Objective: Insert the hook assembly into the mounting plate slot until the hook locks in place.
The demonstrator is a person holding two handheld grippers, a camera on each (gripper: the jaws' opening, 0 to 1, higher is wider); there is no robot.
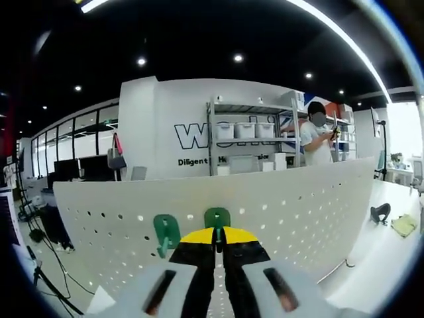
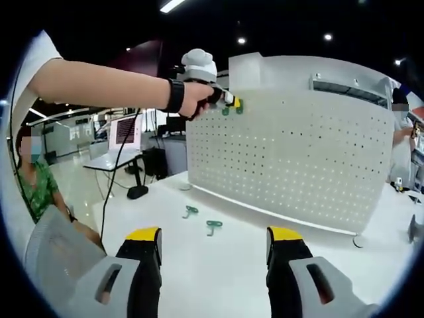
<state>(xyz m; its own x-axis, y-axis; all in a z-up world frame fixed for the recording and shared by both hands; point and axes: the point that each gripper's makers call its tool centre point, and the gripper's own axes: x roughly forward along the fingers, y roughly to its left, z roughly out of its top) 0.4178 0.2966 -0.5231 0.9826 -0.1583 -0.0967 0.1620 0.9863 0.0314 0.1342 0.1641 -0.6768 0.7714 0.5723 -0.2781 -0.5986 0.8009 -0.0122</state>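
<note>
green hook (image 1: 216, 217) pinched by left gripper (image 1: 217, 237) at white pegboard (image 1: 298, 205); right gripper (image 2: 213, 240) spread over table (image 2: 218, 265).

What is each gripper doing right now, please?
Left gripper: shut on a green hook at the pegboard.
Right gripper: open, holding nothing.

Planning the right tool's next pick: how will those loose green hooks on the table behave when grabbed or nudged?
The two green hooks lying flat on the table look small and thin: probably light and rigid. They will likely slide on the smooth top rather than roll. The low profile may make pinching awkward.
</note>
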